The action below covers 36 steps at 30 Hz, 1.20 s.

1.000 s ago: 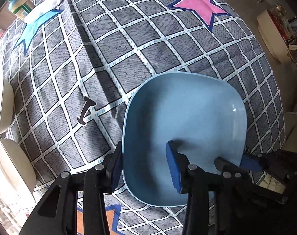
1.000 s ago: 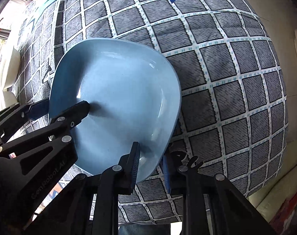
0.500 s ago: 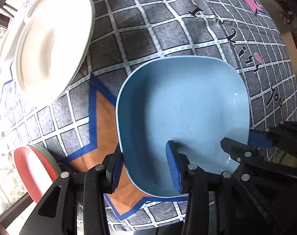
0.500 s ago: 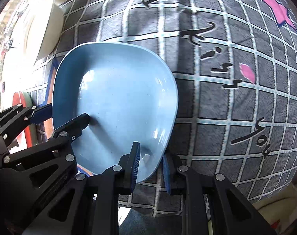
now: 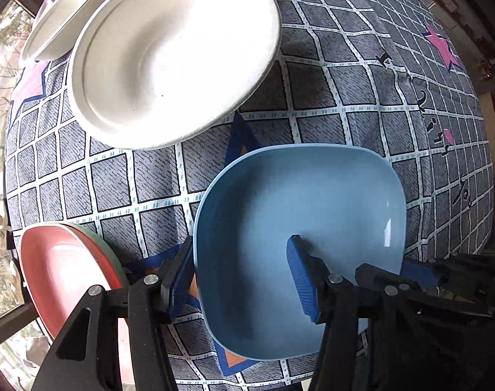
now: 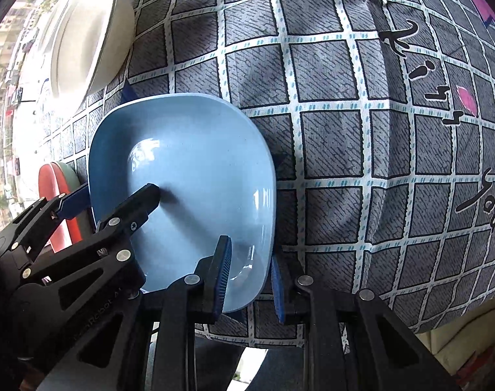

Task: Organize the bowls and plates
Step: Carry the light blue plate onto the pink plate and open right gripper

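Blue squarish plastic bowl (image 5: 299, 228): my right gripper (image 6: 249, 280) pinches its rim; my left gripper (image 5: 244, 273) straddles the opposite rim, jaws opening.

Open cloth (image 5: 361, 104) far right of blue plate (image 5: 306, 195), free to pass. Far left blocked by white bowls (image 5: 169, 52); near left by red plate stack (image 5: 61, 277), just beside blue plate.

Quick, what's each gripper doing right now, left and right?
Left gripper: jaws opening, straddling the blue plate's rim.
Right gripper: shut on the blue plate's rim.
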Each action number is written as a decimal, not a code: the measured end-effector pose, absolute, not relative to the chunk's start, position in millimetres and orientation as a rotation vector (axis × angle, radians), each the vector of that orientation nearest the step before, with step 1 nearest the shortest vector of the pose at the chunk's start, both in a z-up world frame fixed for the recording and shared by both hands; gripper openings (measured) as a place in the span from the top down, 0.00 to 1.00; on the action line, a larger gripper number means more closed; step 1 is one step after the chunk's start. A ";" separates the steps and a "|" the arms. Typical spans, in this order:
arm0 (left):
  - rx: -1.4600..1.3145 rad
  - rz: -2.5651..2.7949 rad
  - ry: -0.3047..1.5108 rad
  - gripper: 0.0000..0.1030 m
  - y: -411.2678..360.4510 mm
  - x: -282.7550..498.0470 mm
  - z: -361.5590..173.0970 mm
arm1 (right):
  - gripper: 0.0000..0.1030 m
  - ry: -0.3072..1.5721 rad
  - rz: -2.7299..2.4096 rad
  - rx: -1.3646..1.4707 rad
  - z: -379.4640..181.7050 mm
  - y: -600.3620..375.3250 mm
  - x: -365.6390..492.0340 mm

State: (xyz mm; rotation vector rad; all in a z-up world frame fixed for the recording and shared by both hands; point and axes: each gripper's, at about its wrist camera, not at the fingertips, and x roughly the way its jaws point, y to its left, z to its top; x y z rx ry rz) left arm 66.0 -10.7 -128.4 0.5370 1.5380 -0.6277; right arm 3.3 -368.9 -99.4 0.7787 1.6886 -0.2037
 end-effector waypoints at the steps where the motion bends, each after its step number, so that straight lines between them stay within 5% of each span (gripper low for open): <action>1: 0.533 -0.632 1.536 0.42 -10.8 67.1 -127.7 | 0.76 1.685 -0.213 0.801 -99.5 -368.7 1.4; 21: 0.590 -0.627 1.562 0.49 20.1 5.6 -151.7 | 0.77 1.772 -0.165 0.665 -105.5 -268.7 -24.3; 36: 0.550 -0.594 1.457 0.48 50.3 24.7 -92.4 | 0.77 1.715 -0.120 0.622 -22.3 -193.8 -22.1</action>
